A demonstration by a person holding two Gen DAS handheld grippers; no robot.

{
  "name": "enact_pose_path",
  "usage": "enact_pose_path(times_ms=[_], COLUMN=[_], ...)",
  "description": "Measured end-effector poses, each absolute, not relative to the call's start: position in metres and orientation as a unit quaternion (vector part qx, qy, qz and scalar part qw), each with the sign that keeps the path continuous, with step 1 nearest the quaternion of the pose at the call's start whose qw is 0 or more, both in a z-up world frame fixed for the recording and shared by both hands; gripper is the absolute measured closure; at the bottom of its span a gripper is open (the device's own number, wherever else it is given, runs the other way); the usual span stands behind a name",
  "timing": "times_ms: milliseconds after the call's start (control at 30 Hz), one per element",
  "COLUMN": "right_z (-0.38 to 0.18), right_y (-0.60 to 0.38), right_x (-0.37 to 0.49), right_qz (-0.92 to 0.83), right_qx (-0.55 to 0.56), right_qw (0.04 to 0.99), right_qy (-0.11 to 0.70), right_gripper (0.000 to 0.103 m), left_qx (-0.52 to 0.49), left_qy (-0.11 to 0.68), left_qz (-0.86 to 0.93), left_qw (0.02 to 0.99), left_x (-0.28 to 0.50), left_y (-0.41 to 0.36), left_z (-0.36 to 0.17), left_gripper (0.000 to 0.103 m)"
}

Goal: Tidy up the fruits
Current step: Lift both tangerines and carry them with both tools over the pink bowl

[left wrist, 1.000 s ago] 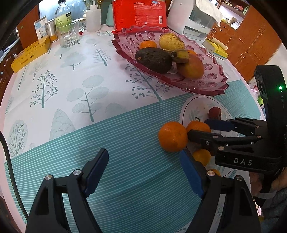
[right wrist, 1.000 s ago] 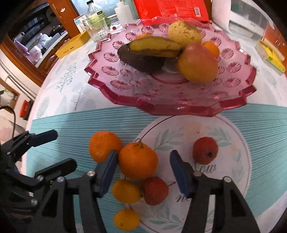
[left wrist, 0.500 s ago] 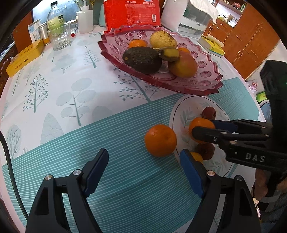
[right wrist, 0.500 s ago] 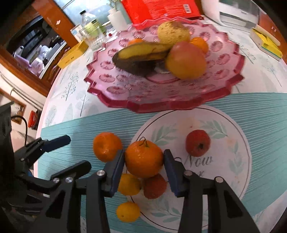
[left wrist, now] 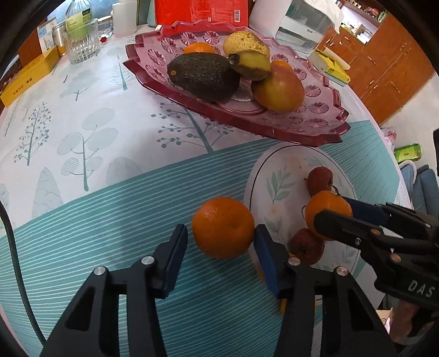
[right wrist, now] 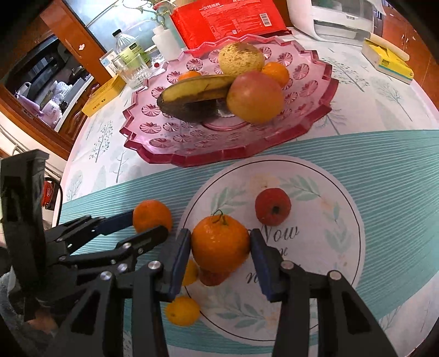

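Note:
A loose orange (left wrist: 222, 228) lies on the teal-striped cloth just left of the white leaf-pattern plate (left wrist: 277, 170). My left gripper (left wrist: 221, 239) has it between its blue pads, and the jaws are closing onto its sides. My right gripper (right wrist: 219, 241) is shut on a stemmed orange (right wrist: 219, 247), held slightly above the plate (right wrist: 329, 192). Still on the plate are a small red fruit (right wrist: 273, 206), another red one under the held orange, and two small tangerines (right wrist: 182, 310) at its left rim. The pink glass tray (right wrist: 153, 148) behind holds an avocado, a banana, a mango and other fruit.
Behind the tray stand a red packet (left wrist: 200, 11), a drinking glass (left wrist: 81, 41), a bottle and a white appliance (right wrist: 337, 16). A yellow box (left wrist: 27, 77) lies at the far left and a yellow tissue pack (right wrist: 387, 60) at the far right. The table's edge curves close on the right.
My left gripper came down over the loose orange and its jaws narrowed around it. The right gripper closed on the stemmed orange and raised it slightly.

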State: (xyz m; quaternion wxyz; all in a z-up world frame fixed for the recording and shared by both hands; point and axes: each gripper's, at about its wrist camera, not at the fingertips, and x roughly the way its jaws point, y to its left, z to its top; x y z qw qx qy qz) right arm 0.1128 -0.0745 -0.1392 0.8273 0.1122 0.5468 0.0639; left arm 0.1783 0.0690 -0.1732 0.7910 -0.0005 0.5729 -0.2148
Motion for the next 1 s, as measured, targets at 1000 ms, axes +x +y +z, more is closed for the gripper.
enact_pose_path(times_ms=[1000], right_z=[-0.015], right_y=[-0.104], right_x=[0.084], right_qz=[0.14], right_qx=[0.05], right_qw=[0.879], right_qy=[0.454], right_gripper=[0.059], left_qx=[0.007], left_qy=[0.485], left_qz=[-0.146], left_qw=[0.862], left_x=[0.138], left_y=[0.05], left_z=[-0.027], left_gripper=[0.063])
